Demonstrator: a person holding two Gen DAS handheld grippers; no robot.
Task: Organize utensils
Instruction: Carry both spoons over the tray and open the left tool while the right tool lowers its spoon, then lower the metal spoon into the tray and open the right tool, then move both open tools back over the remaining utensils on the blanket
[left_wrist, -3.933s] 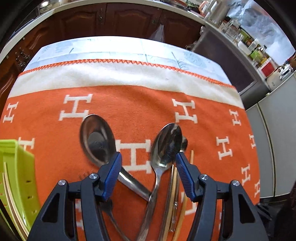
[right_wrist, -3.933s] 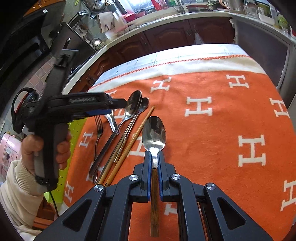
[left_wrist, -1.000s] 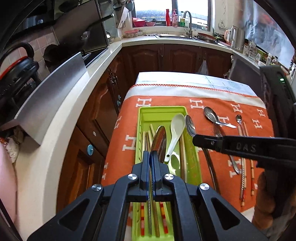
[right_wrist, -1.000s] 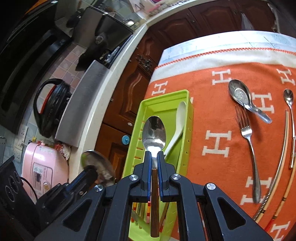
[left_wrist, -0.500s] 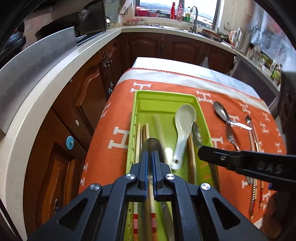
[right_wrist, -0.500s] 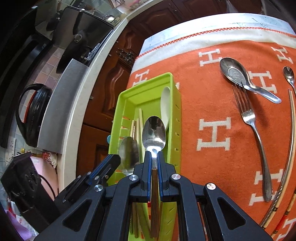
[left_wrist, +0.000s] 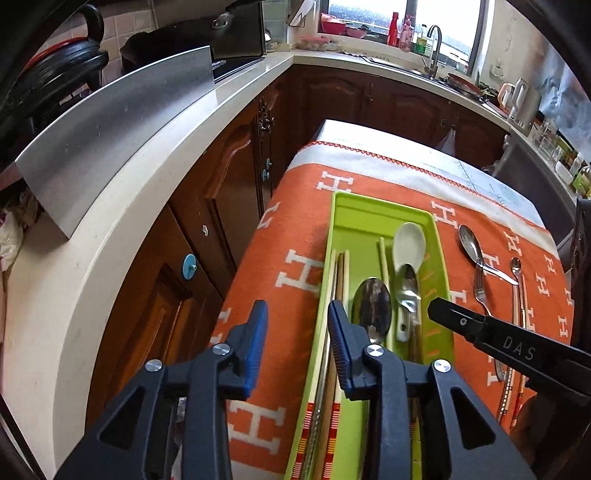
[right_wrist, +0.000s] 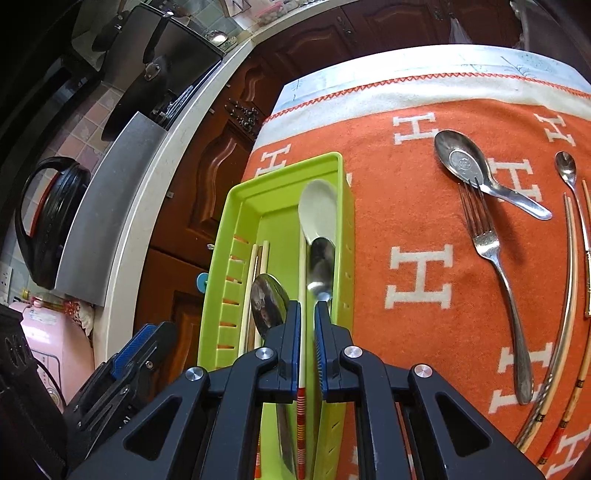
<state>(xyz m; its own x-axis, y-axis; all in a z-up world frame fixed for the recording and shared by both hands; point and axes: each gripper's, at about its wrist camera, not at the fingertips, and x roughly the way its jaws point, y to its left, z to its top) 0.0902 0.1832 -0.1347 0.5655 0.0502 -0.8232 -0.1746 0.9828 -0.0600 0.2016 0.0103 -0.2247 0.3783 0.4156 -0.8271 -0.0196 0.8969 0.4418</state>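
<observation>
Our left gripper (left_wrist: 295, 328) fingers are opening, empty; the right gripper (right_wrist: 306, 325) fingers, barely parted, could snag the spoon (right_wrist: 320, 266) lying in the tray (right_wrist: 236, 206).

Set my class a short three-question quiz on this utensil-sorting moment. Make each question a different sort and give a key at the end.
1. True or false: the fork lies inside the green tray.
2. What lies across the handle of the white spoon in the tray? A) a metal spoon B) a knife C) a whisk
3. How many spoons lie on the orange cloth outside the tray?

Key
1. False: it lies on the cloth.
2. A
3. Two: a large spoon and a small spoon.
</observation>
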